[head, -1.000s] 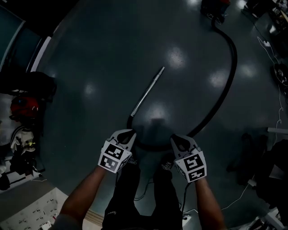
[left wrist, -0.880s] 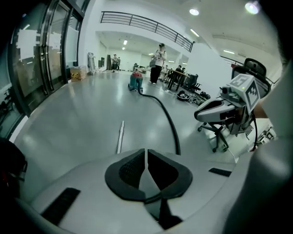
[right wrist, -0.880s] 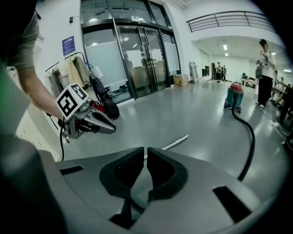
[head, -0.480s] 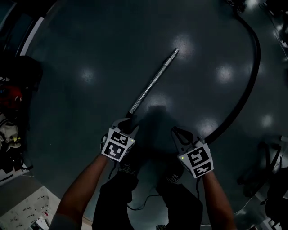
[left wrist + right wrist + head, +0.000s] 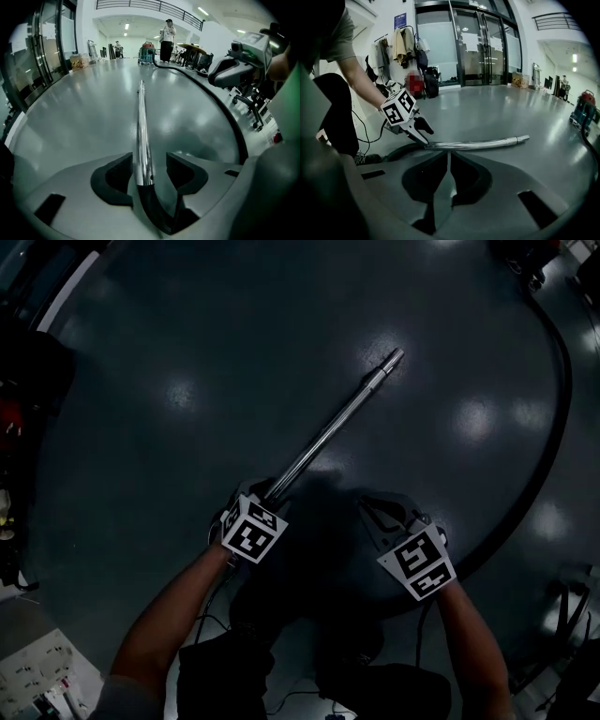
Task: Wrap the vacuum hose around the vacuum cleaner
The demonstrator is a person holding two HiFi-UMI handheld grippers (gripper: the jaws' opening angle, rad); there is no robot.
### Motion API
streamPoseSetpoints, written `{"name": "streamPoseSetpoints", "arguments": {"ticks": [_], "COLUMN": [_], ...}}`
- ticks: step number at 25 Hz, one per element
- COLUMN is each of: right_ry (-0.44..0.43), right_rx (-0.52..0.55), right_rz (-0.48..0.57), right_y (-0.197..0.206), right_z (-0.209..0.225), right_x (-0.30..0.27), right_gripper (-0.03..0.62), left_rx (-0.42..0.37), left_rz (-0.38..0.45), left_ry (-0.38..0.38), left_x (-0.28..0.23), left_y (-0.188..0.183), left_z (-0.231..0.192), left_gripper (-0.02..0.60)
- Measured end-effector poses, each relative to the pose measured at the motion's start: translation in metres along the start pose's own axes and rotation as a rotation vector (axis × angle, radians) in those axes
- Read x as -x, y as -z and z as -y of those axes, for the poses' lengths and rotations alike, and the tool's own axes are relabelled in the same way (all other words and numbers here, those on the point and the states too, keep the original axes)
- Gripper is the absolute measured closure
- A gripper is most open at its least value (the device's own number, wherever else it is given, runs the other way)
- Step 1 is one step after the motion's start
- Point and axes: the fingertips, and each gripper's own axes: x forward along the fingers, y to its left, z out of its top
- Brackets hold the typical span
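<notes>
Chrome wand (image 5: 337, 427): one, flat on the floor (image 5: 187, 352), long axis diagonal, free tip pointing away from us
Black hose (image 5: 561, 399): one, curving from the wand's near end towards the distant vacuum cleaner (image 5: 146, 52)
Our left gripper (image 5: 149, 157): jaws just opening wide, wand end between them, not pressed
Our right gripper (image 5: 449, 157): closed tight, empty
</notes>
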Motion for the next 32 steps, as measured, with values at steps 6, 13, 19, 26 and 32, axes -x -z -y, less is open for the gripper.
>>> {"name": "streamPoseSetpoints", "arguments": {"ticks": [6, 13, 19, 26, 32], "right_ry": [-0.014, -0.007, 0.005, -0.081, -0.213], "right_rx": [0.033, 0.080, 0.069, 0.033, -0.139], "right_rz": [0.019, 0.005, -0.002, -0.010, 0.000], "right_y": [0.004, 0.009, 0.005, 0.004, 0.004], "right_z": [0.013, 0.017, 0.015, 0.000, -0.074], "right_x": [-0.036, -0.040, -0.035, -0.024, 0.010], "right_gripper": [0.586, 0.586, 0.586, 0.585, 0.511], "left_rx": [-0.056, -0.108, -0.078, -0.115, -0.081], "left_rz": [-0.026, -0.109, -0.103, -0.117, -0.149], "left_ry": [-0.008, 0.041, 0.024, 0.036, 0.036], "left_x": [-0.053, -0.080, -0.066, -0.035, 0.011], "left_y": [0.010, 0.023, 0.014, -0.034, -0.063], "left_z": [-0.017, -0.014, -0.022, -0.002, 0.037], "left_gripper": [0.365, 0.368, 0.392, 0.393, 0.395]}}
